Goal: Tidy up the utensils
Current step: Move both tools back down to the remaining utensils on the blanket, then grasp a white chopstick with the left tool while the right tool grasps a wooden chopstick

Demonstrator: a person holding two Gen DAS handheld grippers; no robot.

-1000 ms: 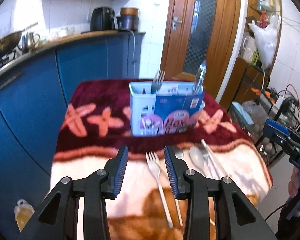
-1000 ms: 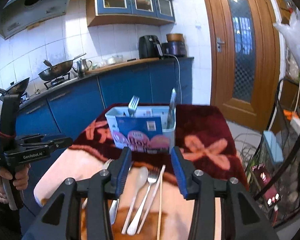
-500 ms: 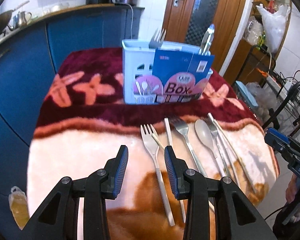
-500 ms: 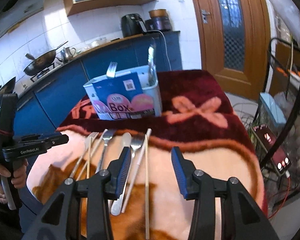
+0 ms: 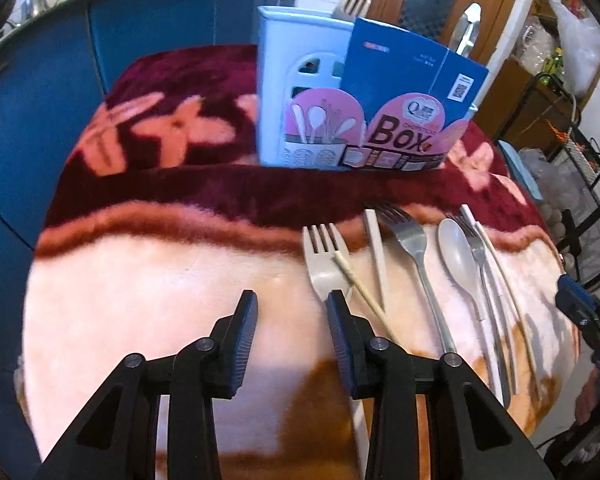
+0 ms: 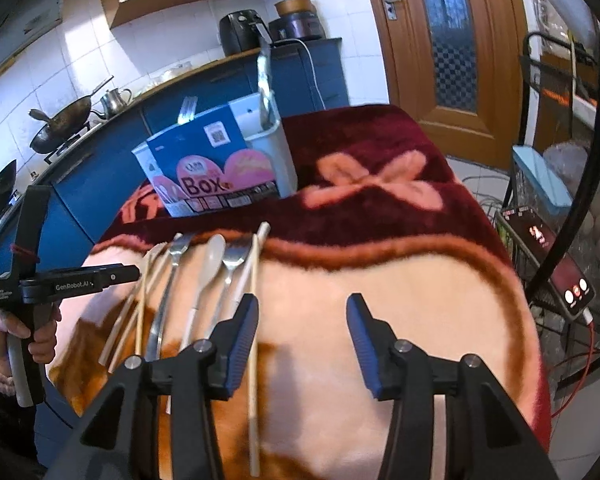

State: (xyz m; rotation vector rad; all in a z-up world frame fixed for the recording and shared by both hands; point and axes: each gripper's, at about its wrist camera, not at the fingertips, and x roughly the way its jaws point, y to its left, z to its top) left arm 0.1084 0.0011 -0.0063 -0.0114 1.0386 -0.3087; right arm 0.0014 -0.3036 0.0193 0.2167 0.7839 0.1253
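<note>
left gripper (image 5: 291,308) tilted down over the blanket (image 5: 160,280), jaws apart, just narrowing, nothing between. right gripper (image 6: 302,314) likewise, jaws apart, widening. utensils (image 5: 420,256) lie loose before the box (image 5: 364,120); bare blanket left.

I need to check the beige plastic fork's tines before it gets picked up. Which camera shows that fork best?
The left wrist view: the beige fork lies close ahead, tines clear, a chopstick across it. In the right wrist view it is barely discernible, at the row's far left.

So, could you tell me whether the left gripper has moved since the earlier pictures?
Yes. The left gripper has dropped toward the blanket and closed in on the utensil box, which now looms larger; its empty jaws have just been closing.
</note>
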